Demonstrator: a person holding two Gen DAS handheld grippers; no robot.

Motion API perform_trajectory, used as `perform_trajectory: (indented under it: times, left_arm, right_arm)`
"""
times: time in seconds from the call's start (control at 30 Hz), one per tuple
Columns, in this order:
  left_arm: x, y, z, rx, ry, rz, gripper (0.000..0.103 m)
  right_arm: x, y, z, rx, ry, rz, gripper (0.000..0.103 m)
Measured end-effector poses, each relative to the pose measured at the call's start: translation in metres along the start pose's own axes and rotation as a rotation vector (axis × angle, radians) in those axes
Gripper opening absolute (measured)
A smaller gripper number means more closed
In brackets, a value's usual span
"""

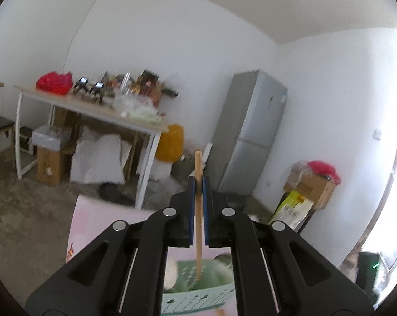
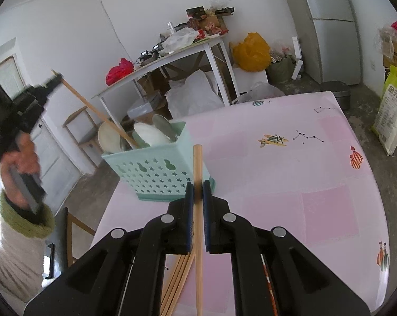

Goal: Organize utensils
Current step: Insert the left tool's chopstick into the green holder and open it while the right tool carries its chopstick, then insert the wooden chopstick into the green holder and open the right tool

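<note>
Gripping one chopstick (image 1: 198, 210) each, both grippers' jaws are clamped tight. Light, stiff, probably slippery; hold mid-shaft over the caddy (image 2: 156, 173)

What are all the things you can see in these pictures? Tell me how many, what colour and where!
Utensil basket: one, mint green, on the pink table, left part.
Spoons: several, white and grey, standing in the basket.
Held chopsticks: two, wooden, one in each gripper.
Loose chopsticks: several, wooden, on the table under the right gripper.
Table: one, pink, with cartoon pictures.
Fridge: one, grey, by the wall.
Side table: one, white-legged, cluttered.
Left gripper: black, shut on a chopstick.
Right gripper: black, shut on a chopstick.
</note>
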State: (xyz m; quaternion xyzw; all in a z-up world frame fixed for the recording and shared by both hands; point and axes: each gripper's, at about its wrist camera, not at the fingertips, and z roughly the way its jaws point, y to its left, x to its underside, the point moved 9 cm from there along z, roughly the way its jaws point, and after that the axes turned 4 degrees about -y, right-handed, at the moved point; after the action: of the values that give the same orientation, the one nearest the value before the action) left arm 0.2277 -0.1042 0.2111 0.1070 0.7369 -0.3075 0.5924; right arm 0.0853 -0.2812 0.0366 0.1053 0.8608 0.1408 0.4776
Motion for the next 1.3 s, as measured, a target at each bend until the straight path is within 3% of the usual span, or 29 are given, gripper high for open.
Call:
perform_trajectory:
  times: [0.2, 0.37, 0.5, 0.87, 1.13, 1.3]
  left_arm:
    - [0.039, 0.015, 0.015, -0.016, 0.097, -0.001, 0.004]
    - [0.049, 0.022, 0.011, -0.015, 0.109, 0.009, 0.006]
    - [0.051, 0.029, -0.001, -0.04, 0.09, 0.033, 0.027]
    - [0.067, 0.039, -0.069, -0.105, 0.051, 0.052, 0.054]
    - [0.13, 0.063, -0.092, -0.167, 0.2, 0.047, 0.068]
    - [0.181, 0.079, -0.099, -0.165, 0.314, -0.037, 0.072]
  right_arm:
    - [-0.002, 0.002, 0.001, -0.001, -0.001, -0.011, 0.007]
    - [-0.007, 0.003, -0.004, -0.001, -0.021, -0.013, 0.007]
    - [-0.013, 0.006, -0.012, 0.002, -0.043, -0.02, 0.007]
    - [-0.063, 0.043, -0.055, -0.044, -0.194, -0.093, 0.007]
    - [-0.128, 0.105, -0.075, -0.175, -0.342, -0.199, 0.007]
    - [-0.163, 0.142, -0.065, -0.219, -0.397, -0.26, 0.007]
